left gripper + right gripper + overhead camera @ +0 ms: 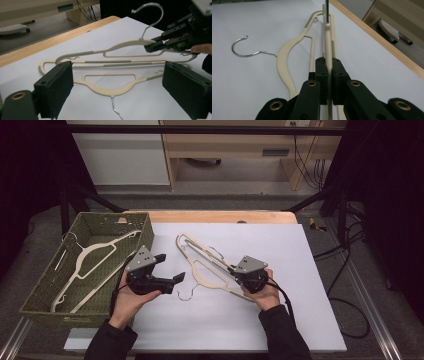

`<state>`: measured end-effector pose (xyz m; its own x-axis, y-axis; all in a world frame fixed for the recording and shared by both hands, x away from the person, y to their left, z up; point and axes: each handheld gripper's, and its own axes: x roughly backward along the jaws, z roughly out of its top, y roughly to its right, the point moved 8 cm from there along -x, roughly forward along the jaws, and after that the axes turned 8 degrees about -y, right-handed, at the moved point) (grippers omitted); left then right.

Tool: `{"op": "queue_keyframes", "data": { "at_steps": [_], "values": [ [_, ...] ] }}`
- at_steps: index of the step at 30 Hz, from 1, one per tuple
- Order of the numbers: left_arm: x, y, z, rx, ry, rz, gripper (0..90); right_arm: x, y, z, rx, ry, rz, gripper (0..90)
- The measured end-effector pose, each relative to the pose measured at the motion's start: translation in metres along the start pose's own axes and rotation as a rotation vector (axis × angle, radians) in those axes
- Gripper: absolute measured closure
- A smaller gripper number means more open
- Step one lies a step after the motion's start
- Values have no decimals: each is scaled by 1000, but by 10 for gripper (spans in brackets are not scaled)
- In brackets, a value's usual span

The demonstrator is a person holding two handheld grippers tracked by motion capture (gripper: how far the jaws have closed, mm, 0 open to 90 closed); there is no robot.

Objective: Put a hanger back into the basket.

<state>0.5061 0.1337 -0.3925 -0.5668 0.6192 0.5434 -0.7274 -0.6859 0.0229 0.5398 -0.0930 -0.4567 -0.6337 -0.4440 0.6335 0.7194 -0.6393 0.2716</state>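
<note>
Here, across a white-covered counter (300, 320), a person works two cream hangers with a hand-held gripper in each hand. A green woven basket (50, 285) sits at the counter's left end, already holding a cream hanger (95, 252) of the same kind. Near the middle of the sheet, the upper hanger (192, 245) runs diagonally from far left toward near right; in the left gripper view it stands lifted on edge, its hook (150, 12) raised clear of the sheet. The right hand-held gripper (235, 271) is clamped tight on this hanger's shoulder near its right end, the jaws pinching the thin cream frame (327, 37) so that its long axis runs straight away from them. The second hanger (202, 275) lies flat just beside the first, its wire hook (185, 296) pointing toward the person. The left hand-held gripper (170, 267) hovers with jaws spread wide and nothing between them, and the flat hanger lies directly ahead of it, long axis crosswise to the jaws. That left hand appears the nearer one to the flat hanger, and also to the basket.
</note>
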Motion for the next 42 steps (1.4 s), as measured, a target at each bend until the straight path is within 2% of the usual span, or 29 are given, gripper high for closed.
{"op": "queue_keyframes", "data": {
  "at_steps": [6, 11, 15, 22, 25, 29, 33, 35, 40, 42],
  "values": [
    [-5, 0, -4, -11, -30, -5, 78, 12, 10, -5, -33, 1, 19, 866],
    [-7, 3, -6, -23, -43, -15, 68, 21, 7, -1, -42, 30, 75, 865],
    [-10, 6, -7, -31, -55, -28, 64, 27, -4, 6, -30, 53, 156, 866],
    [-16, 13, -11, -55, -89, -53, 91, 36, -36, 23, 15, 99, 325, 865],
    [-23, 20, -15, -85, -118, -73, 117, 39, -47, 28, 34, 111, 371, 866],
    [-31, 28, -20, -127, -154, -94, 194, 41, -59, 33, 67, 114, 420, 865],
    [-35, 34, -23, -169, -167, -107, 324, 41, -67, 35, 85, 106, 454, 865],
    [-35, 36, -24, -179, -173, -124, 411, 40, -69, 34, 88, 97, 464, 865],
    [-34, 37, -26, -192, -192, -136, 612, 39, -71, 32, 91, 82, 484, 865],
    [-34, 38, -27, -203, -204, -135, 629, 38, -71, 31, 89, 78, 491, 864]
  ]
}}
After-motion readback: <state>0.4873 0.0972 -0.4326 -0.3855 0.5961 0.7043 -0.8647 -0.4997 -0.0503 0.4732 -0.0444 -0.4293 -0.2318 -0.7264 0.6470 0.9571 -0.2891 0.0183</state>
